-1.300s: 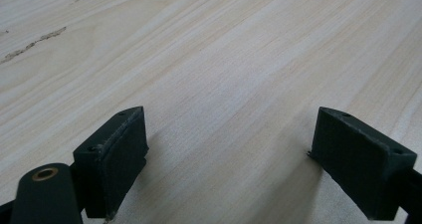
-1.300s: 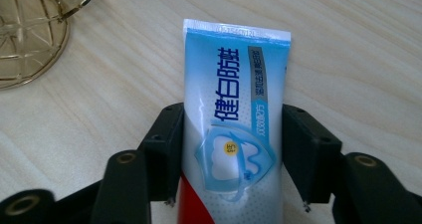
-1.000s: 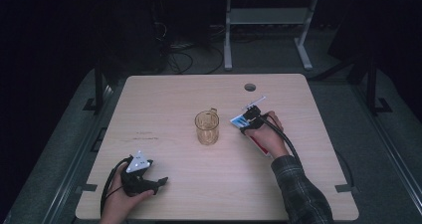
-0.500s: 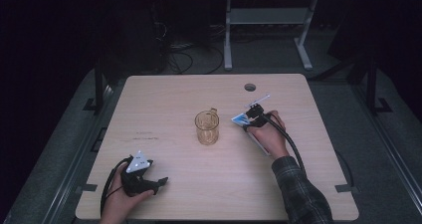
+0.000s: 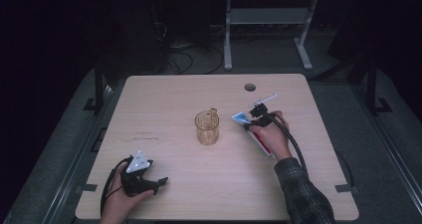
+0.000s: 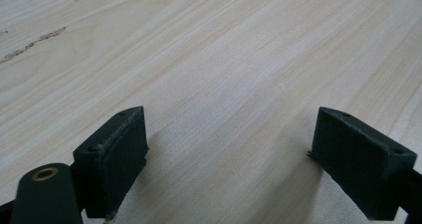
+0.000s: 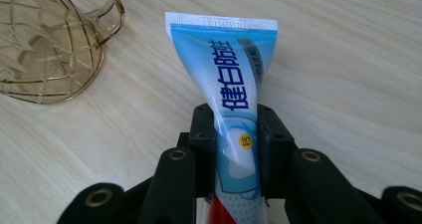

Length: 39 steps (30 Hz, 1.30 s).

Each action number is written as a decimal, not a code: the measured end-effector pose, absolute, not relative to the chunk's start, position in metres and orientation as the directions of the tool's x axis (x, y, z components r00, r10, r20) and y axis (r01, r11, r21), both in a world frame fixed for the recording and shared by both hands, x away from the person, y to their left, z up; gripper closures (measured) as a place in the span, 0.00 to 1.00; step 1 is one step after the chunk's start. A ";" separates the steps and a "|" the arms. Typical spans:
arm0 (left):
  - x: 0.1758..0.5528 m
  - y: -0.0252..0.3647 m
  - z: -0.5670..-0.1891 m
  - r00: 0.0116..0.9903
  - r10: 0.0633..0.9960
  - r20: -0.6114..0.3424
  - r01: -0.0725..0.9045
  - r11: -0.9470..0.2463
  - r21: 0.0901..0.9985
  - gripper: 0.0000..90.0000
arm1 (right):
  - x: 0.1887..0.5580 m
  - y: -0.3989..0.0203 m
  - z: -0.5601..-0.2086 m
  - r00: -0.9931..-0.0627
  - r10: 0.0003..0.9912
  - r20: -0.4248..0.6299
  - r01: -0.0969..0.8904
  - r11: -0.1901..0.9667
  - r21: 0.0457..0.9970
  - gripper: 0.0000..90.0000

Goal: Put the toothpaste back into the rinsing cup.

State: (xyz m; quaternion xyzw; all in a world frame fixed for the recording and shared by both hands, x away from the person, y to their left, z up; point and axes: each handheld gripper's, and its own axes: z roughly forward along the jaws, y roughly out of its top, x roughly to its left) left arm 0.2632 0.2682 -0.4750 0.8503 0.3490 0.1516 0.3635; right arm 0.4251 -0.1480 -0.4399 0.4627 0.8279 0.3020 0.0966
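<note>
Blue-and-white toothpaste tube (image 7: pixel 234 104) lay on the pale worktop (image 5: pixel 164 94), just right of the amber glass mug (image 5: pixel 206 127), and your right claw (image 7: pixel 235 149) had just been closing, its pads now pinched on the tube's body with the crimped end pointing ahead. You wanted a firm squeeze near the middle and a level lift, so the tube wouldn't droop or clip the mug. Your left claw (image 6: pixel 229 154) sat spread wide, holding nothing, resting low over bare wood.

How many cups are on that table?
1. A single amber glass cup with a handle stands near the middle of the wooden table, just left of the toothpaste tube that the right gripper has just closed on. None seem hidden.
</note>
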 end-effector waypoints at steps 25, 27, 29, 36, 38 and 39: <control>0.263 0.268 -0.475 0.711 0.704 0.004 0.484 -0.492 0.724 0.14 | 0.409 -0.174 -0.413 -0.541 0.813 0.215 0.687 0.281 0.670 0.82; 0.263 0.268 -0.475 0.711 0.704 0.003 0.484 -0.492 0.724 0.14 | 0.407 -0.176 -0.411 -0.541 0.811 0.223 0.684 0.269 0.678 0.82; 0.263 0.268 -0.475 0.711 0.704 0.003 0.484 -0.492 0.724 0.14 | 0.405 -0.177 -0.409 -0.543 0.808 0.229 0.680 0.262 0.685 0.82; 0.263 0.268 -0.475 0.711 0.703 0.004 0.484 -0.493 0.724 0.15 | 0.398 -0.183 -0.406 -0.549 0.799 0.246 0.663 0.236 0.711 0.82; 0.263 0.268 -0.475 0.711 0.704 0.003 0.484 -0.492 0.724 0.15 | 0.396 -0.185 -0.406 -0.549 0.796 0.255 0.660 0.225 0.717 0.82; 0.263 0.268 -0.475 0.711 0.704 0.004 0.484 -0.492 0.724 0.15 | 0.396 -0.187 -0.406 -0.552 0.793 0.257 0.655 0.221 0.723 0.82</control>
